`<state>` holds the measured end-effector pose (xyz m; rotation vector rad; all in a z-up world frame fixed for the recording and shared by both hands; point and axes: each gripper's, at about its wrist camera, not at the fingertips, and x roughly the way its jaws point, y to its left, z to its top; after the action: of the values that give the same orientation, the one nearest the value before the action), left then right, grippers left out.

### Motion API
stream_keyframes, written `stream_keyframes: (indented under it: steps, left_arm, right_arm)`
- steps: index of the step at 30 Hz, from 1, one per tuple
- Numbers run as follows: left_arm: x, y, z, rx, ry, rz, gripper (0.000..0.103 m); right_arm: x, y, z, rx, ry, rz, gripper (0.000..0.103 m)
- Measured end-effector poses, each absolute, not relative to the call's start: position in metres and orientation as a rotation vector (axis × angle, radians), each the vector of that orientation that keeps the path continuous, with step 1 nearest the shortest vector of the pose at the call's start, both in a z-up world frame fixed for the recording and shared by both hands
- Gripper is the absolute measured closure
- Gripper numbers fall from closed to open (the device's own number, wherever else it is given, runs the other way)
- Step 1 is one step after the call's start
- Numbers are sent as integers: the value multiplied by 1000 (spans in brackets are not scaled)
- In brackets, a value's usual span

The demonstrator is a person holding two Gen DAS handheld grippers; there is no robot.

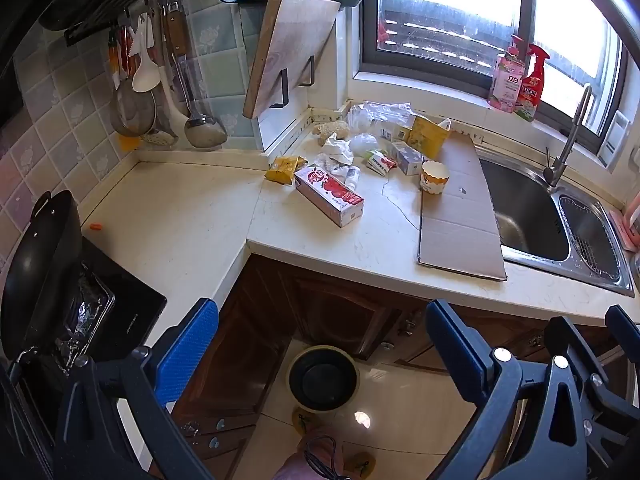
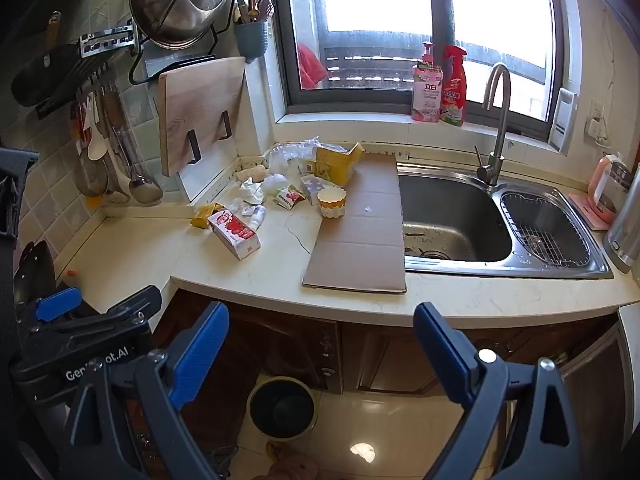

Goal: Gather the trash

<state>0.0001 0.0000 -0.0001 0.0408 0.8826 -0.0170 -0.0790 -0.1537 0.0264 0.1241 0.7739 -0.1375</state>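
A: So your kitchen's got that L-shaped cream countertop point(image 2: 500, 300) with dark wood cabinets point(image 2: 280, 344) underneath?

B: Yep, you're facing a dark-framed window point(image 2: 436, 92) blasting daylight, stainless double sink point(image 2: 456, 220) right below it with its faucet point(image 2: 496, 120).

A: And you've got pale square wall tiles point(image 1: 60, 120) on the left, glossy cream floor tiles point(image 2: 380, 420) catching glare.

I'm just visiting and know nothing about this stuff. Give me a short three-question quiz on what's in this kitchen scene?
1. True or false: the left hand-held gripper is holding a piece of trash.
2. Where does the bin stand? A) on the counter B) on the floor C) in the sink
3. Fill in: the paper cup stands on the far end of a flat sheet of ____.

Key: 1 false, both hand-held grippers are open and empty; 2 B; 3 cardboard.
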Motion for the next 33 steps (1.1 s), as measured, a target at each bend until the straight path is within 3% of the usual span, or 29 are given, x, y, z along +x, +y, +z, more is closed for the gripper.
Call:
stream_keyframes:
  steps: [33]
  left_arm:
    - [14, -2, 2, 48, 875, -32, 2]
  right_arm:
    - [-70, -155, 28, 129, 769, -136, 9]
